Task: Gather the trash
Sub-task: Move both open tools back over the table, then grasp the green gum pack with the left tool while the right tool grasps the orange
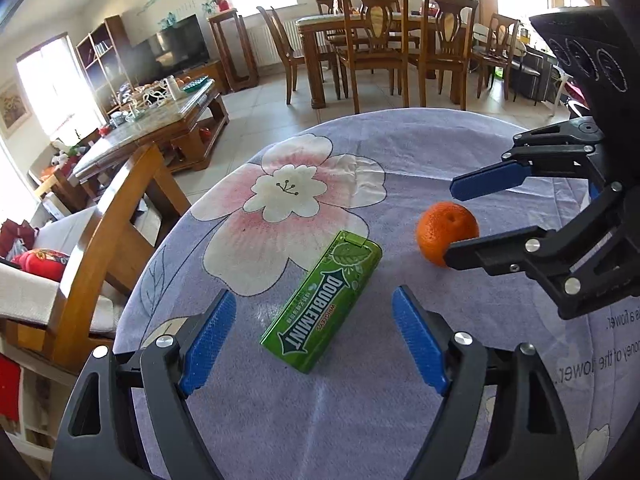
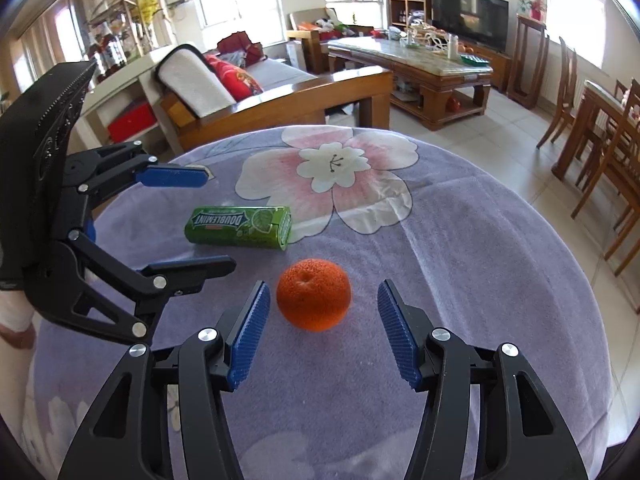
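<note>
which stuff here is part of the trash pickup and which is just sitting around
Part of the job:
- green gum box, lying between the open left gripper fingers
- orange, between the open right gripper fingers

Just there:
- flowered tablecloth
- sofa, coffee table, TV, dining chairs

Round table point(image 1: 280, 432) w/ a lilac cloth point(image 2: 480, 280) over it, big pink-white flower print point(image 2: 332, 168) near the far edge, some printed text at one side. Two things lie straight on the cloth: green gum pack point(image 1: 322, 300), flat on its side, just below the flower print w/ one end reaching onto a petal, and an orange point(image 2: 314, 294), upright, stem dimple up. They sit near each other, not touching. Cloth wrinkled a bit by the flower.
</note>
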`<state>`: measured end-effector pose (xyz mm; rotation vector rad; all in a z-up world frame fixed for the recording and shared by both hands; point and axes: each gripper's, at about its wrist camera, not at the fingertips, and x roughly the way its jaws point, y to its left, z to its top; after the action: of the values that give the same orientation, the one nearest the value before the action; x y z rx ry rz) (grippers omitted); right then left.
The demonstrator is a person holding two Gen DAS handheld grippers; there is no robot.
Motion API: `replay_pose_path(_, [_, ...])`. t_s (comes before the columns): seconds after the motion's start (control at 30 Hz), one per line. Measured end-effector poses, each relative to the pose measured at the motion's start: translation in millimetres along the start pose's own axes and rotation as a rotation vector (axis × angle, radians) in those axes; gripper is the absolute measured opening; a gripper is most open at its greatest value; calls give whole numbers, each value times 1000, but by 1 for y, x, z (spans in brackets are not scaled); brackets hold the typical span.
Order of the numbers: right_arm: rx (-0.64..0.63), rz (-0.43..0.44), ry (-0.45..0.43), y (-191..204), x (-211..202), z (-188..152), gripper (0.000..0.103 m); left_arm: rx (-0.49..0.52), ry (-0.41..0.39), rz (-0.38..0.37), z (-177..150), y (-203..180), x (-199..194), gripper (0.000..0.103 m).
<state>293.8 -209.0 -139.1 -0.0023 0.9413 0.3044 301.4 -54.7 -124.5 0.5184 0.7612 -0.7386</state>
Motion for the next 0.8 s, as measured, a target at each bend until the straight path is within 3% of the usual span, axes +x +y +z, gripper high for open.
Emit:
replay_pose_path(0.1, [-4, 23, 4, -2, 3, -1, 51, -12, 23, -28, -2, 1, 6, 54])
replay_pose_path(0.33, [-14, 49, 12, -1, 8, 1, 40, -101, -4, -14, -6, 2, 0, 43])
replay_pose_path(0.5, [24, 86, 11, -6, 3, -3, 38, -206, -15, -77, -10, 6, -9, 34])
replay_pose_path(0.57, [42, 110, 1, -8, -5, -8, 38, -258, -20, -92, -14, 8, -15, 32])
replay_pose_path(0.8, [80, 154, -80, -19, -59, -35, 38, -289, 14, -32, -15, -4, -20, 31])
